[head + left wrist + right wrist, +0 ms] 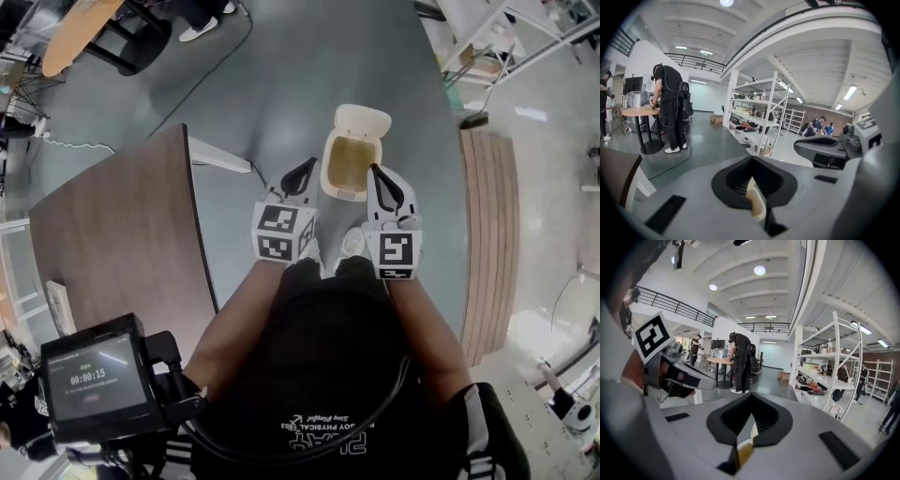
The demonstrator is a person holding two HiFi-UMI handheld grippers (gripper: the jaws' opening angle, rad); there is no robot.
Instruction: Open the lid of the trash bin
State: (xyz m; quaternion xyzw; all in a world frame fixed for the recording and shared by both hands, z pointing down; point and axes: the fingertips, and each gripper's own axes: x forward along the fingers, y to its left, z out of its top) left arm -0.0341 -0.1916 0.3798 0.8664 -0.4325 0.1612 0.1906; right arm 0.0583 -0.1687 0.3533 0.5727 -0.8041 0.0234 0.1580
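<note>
The cream plastic trash bin (pixel 349 169) stands on the grey floor (pixel 281 75) at twelve o'clock, its hinged lid (pixel 362 120) already tipped back, so the left claw (pixel 302 173) and right claw (pixel 377 176), both pinched together on nothing, should probably ease away without nudging it.

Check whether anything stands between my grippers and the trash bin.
Nothing visible does. The left gripper and right gripper sit right by the near rim of the trash bin, one at each side. Its lid is already tipped back; the brown table lies off to the left.
</note>
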